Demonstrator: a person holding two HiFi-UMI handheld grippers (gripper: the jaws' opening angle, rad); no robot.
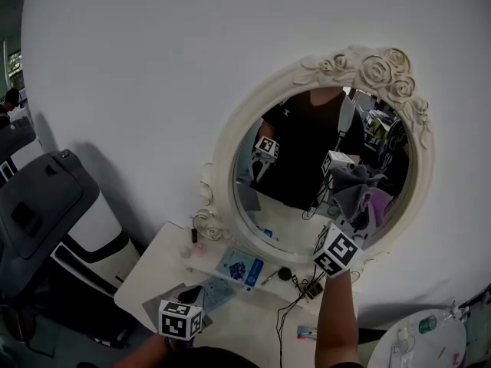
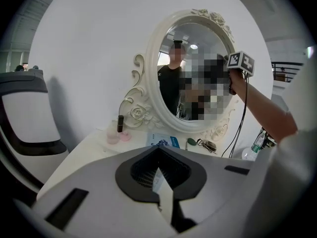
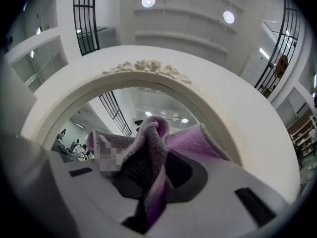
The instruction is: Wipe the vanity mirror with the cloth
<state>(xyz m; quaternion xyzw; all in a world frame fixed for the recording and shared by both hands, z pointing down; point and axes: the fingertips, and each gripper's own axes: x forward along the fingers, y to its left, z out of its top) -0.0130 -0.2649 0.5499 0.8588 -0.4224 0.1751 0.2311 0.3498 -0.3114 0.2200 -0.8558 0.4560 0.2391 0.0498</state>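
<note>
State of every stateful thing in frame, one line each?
vanity mirror: upright against the wall.
cloth: bunched, clamped, at the glass's lower right.
right gripper: shut on cloth, up at the glass.
left gripper: shut, empty, low over the table.
dark tube: upright on the table.

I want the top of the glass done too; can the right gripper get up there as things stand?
Probably yes: the right gripper is shut on the cloth low on the right of the mirror, and nothing stands across the glass above it.
</note>
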